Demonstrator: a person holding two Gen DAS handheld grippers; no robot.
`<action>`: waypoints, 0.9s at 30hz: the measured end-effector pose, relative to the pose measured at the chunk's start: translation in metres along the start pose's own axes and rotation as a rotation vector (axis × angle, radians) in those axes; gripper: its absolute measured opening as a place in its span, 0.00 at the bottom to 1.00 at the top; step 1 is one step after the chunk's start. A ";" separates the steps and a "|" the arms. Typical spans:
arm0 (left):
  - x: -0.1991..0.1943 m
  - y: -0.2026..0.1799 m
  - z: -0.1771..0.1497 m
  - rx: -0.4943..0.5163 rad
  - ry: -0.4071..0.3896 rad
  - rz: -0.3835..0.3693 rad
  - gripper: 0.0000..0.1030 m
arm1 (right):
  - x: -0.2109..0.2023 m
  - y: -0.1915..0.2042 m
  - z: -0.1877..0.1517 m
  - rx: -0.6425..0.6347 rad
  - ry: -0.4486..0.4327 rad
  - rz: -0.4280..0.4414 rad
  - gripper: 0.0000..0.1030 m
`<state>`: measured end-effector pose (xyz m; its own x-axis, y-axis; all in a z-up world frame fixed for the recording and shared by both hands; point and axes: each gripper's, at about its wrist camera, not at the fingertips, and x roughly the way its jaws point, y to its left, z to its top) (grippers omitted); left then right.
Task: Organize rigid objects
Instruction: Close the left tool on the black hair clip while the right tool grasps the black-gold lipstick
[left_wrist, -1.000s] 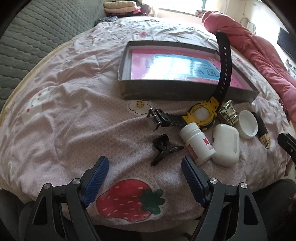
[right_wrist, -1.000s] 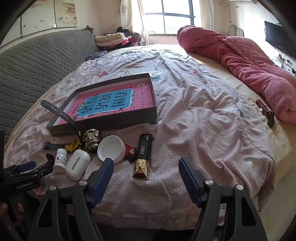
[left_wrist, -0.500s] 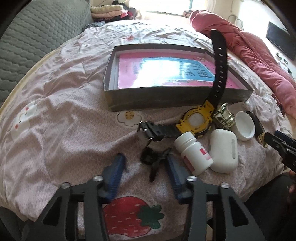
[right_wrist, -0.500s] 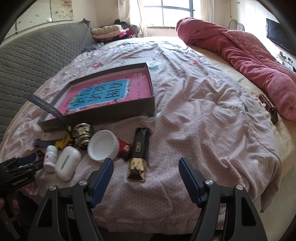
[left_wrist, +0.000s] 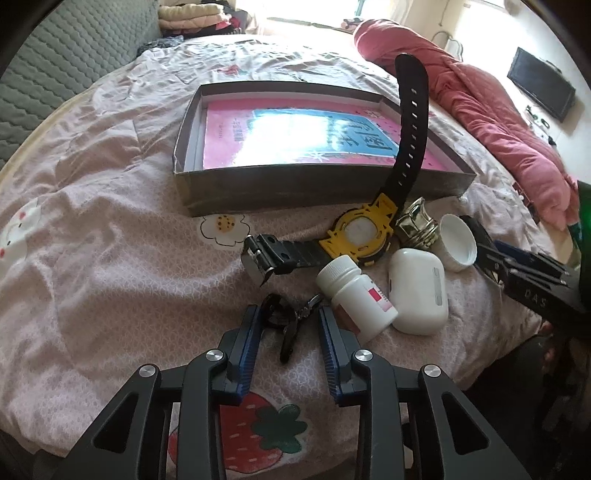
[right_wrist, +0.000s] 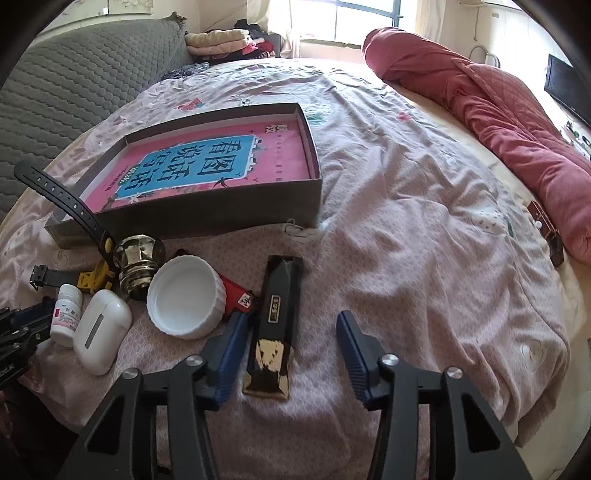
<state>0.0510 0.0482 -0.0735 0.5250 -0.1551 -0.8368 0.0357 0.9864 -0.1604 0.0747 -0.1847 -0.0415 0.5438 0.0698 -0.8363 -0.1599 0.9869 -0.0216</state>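
A small black clip (left_wrist: 286, 338) lies on the pink bedspread, and my left gripper (left_wrist: 290, 312) is closing on it, both blue pads touching its sides. A long black bar with a gold tip (right_wrist: 275, 295) lies between the fingers of my right gripper (right_wrist: 291, 319). Those jaws are closing too: the left pad is near the bar's edge and the right pad stands well clear of it. The flat grey box (left_wrist: 295, 188) with a pink and blue printed floor sits just beyond the objects.
Beside the clip lie a white pill bottle (left_wrist: 354, 291), a white earbud case (left_wrist: 417, 291), a yellow-cased watch (left_wrist: 360, 236), a gold jar (left_wrist: 415, 221) and a white bowl (right_wrist: 184, 299). A red item (right_wrist: 236, 295) peeks from under the bowl. A rolled red quilt (right_wrist: 498, 110) lies at the far right.
My left gripper moved forward over the black clip and its jaws closed from wide to the clip's width. My right gripper dropped toward the black and gold bar and its jaws narrowed.
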 end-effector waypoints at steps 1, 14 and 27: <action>0.002 0.000 0.001 0.002 0.005 -0.001 0.30 | 0.001 0.000 0.000 -0.006 -0.003 0.006 0.42; 0.001 -0.002 -0.002 0.020 -0.017 -0.007 0.27 | -0.005 -0.007 -0.001 -0.020 -0.035 0.023 0.23; -0.025 0.002 0.002 -0.037 -0.082 -0.040 0.27 | -0.029 -0.016 0.006 0.032 -0.135 0.090 0.23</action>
<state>0.0391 0.0537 -0.0516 0.5915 -0.1883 -0.7840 0.0277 0.9765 -0.2136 0.0665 -0.2022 -0.0140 0.6341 0.1753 -0.7531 -0.1884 0.9796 0.0694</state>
